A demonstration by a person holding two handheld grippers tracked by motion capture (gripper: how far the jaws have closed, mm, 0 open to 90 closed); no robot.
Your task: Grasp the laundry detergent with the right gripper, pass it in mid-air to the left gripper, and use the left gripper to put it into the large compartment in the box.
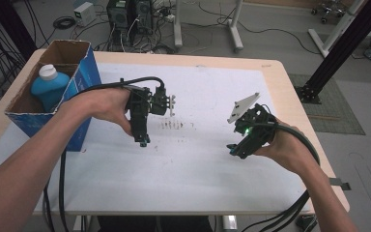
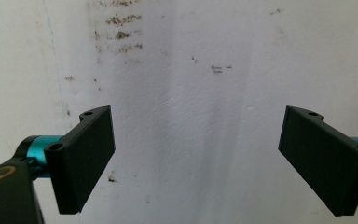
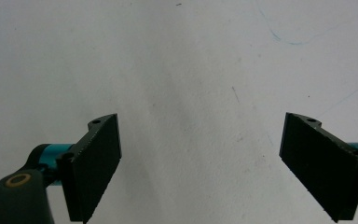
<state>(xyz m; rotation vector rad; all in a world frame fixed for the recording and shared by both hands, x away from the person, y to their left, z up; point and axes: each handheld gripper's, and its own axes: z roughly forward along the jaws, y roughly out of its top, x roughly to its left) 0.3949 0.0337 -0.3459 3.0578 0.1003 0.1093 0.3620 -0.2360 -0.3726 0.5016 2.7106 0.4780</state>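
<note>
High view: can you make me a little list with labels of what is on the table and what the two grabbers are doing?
table: white-topped table with light wooden edge
box: open blue cardboard box at the left edge
in box: blue plastic bottle with white cap
left gripper: open, holds nothing, over brown stains
right gripper: open, holds nothing, over bare white top

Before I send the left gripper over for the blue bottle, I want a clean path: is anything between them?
Yes. The blue bottle sits inside the cardboard box, whose blue wall stands between it and the left gripper. Reach in from above.
</note>
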